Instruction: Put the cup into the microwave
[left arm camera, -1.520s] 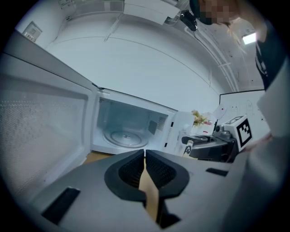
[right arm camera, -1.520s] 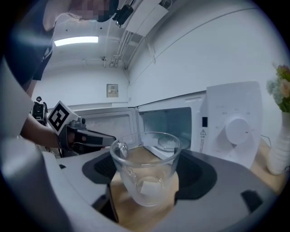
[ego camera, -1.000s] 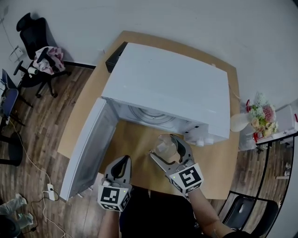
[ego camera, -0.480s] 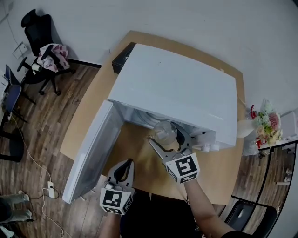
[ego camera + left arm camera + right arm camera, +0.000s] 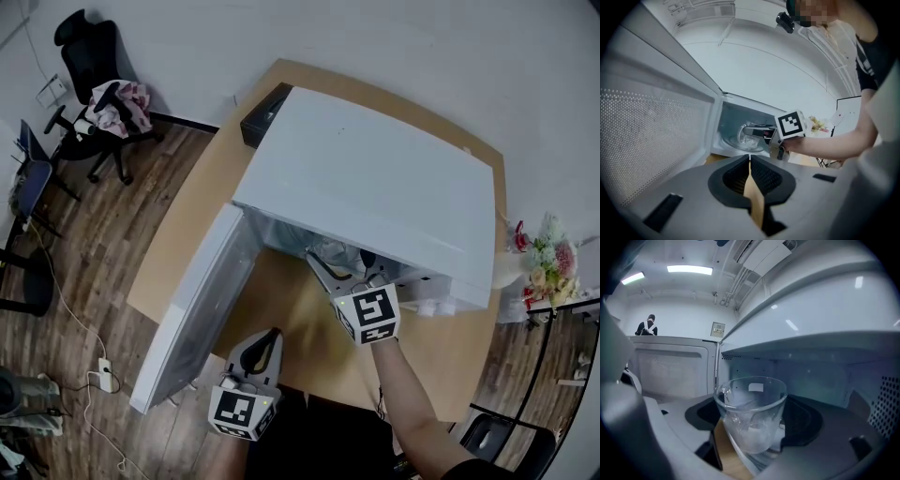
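A white microwave (image 5: pixel 375 187) stands on the wooden table (image 5: pixel 202 187), its door (image 5: pixel 192 314) swung open to the left. My right gripper (image 5: pixel 342 262) is shut on a clear glass cup (image 5: pixel 750 413) and reaches into the oven's mouth. In the head view the cup (image 5: pixel 330 251) is half hidden under the top panel. From the left gripper view, the cup (image 5: pixel 746 136) hangs just above the glass turntable (image 5: pixel 740 146). My left gripper (image 5: pixel 265 339) is shut on nothing, low by the table's front edge, pointing at the opening.
A black box (image 5: pixel 262 112) lies behind the microwave. A vase of flowers (image 5: pixel 548 267) stands off the table's right end. An office chair (image 5: pixel 89 56) with clothes on it sits at far left, and cables and a power strip (image 5: pixel 106 375) lie on the floor.
My right gripper has carried the cup forward, from in front of the microwave into its opening. The left gripper has dropped back toward the table's front edge.
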`<state>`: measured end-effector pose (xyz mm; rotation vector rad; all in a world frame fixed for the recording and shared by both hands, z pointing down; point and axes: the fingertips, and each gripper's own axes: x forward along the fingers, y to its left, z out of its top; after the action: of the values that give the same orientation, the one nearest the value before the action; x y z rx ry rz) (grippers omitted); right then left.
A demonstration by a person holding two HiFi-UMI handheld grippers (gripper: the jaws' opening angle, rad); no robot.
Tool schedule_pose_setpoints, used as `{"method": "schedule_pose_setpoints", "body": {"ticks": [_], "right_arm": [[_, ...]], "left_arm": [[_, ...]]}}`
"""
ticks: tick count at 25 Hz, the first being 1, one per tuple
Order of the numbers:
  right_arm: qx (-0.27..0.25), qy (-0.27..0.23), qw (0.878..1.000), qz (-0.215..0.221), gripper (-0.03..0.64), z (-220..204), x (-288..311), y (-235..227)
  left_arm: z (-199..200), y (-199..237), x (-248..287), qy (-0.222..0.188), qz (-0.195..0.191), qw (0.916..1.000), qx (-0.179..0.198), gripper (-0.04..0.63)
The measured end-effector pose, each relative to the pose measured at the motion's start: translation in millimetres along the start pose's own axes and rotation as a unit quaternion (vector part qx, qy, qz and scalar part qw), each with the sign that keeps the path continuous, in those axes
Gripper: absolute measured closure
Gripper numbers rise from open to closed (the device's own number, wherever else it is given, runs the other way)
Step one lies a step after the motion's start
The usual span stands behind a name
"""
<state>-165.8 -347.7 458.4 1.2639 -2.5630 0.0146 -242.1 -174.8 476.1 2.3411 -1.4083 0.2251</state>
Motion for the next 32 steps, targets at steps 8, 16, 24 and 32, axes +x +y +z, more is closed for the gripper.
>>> {"method": "schedule_pose_setpoints", "body": {"ticks": [8,16,24,32], "right_arm": [[0.009,0.004,1.000,-0.011,0.261,-14,26,-13],[0.013,0.001,1.000,-0.027,0.261,-20,34,-25],[0.053,-0.015,0.998,-0.038,0.261,-25,36,-36],[0.015,0.005,0.999,-0.047,0.261,-34,38,-35]], "left_arm": [[-7,6,2,0.008,0.004,0.9999,-0.007,0.586],[-11,11,4,0.015,0.007,0.9998,-0.012,0.586],[-13,7,12,0.017,0.000,0.9997,-0.017,0.586],[-15,6,14,0.021,0.001,0.9996,-0.017,0.586]]}}
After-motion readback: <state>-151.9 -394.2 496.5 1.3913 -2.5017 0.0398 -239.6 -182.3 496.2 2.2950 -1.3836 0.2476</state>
